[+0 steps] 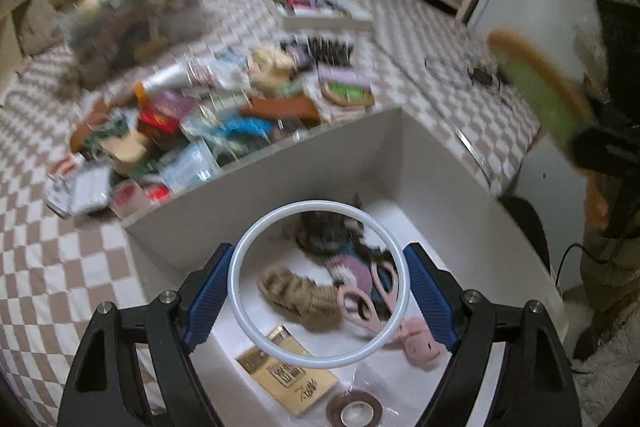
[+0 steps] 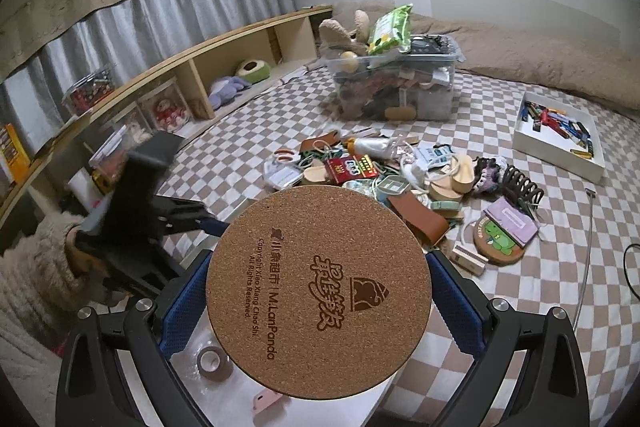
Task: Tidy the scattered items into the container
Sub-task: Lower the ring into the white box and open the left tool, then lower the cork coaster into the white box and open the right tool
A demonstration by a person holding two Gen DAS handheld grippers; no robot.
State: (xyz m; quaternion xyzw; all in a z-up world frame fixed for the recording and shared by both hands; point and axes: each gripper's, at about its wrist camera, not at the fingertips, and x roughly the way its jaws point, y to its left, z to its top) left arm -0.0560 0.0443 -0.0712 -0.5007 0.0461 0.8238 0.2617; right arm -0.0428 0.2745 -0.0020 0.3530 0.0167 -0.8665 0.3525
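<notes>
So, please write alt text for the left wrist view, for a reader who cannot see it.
The left gripper holds a white ring between its blue pads, above an open white box. In the box lie rope, pink scissors, a gold packet and tape. Behind it, blurred clutter covers a checked bed.

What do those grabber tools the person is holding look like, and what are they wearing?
Both are alike: the left gripper and right gripper have black angular arms joined by silver bolts, ending in two fingers faced with blue textured pads. Seen from the side, the left one has a chunky black body. A fluffy cream sleeve covers the arm behind it.
</notes>
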